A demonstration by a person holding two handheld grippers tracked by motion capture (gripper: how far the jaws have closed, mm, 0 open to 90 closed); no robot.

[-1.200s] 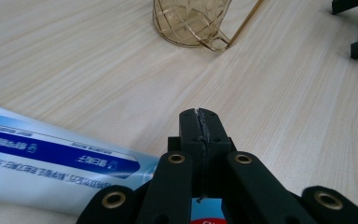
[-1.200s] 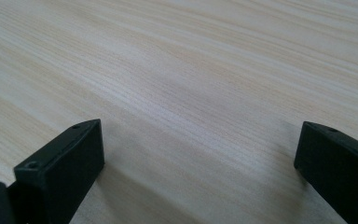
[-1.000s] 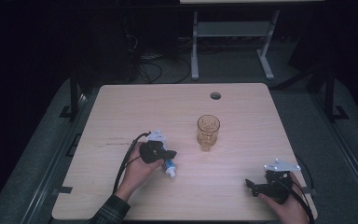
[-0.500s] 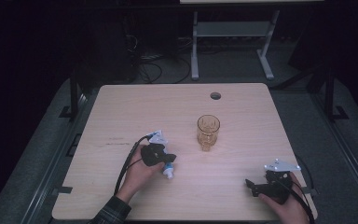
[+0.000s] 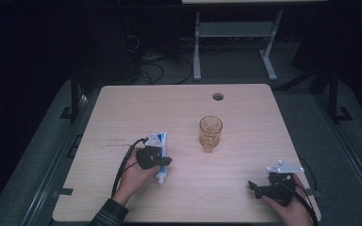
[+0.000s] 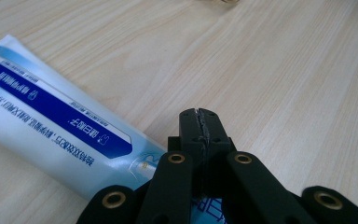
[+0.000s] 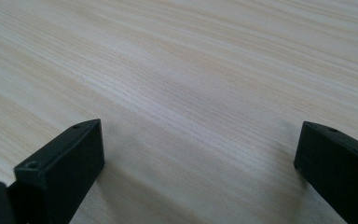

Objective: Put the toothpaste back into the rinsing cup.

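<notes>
Left gripper view: toothpaste tube under closed hand-held gripper.

A lab recording bay: pale wooden table on grey floor, dark surroundings, loose black cables.

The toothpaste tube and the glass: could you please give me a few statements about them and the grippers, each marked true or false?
1. The toothpaste tube lies flat on the table. True.
2. The glass lies on its side. False: it stands upright.
3. The left gripper is over the tube. True.
4. The right gripper is shut. False: its jaws stand wide apart over bare wood.
5. The glass touches the tube. False: they are apart.
</notes>
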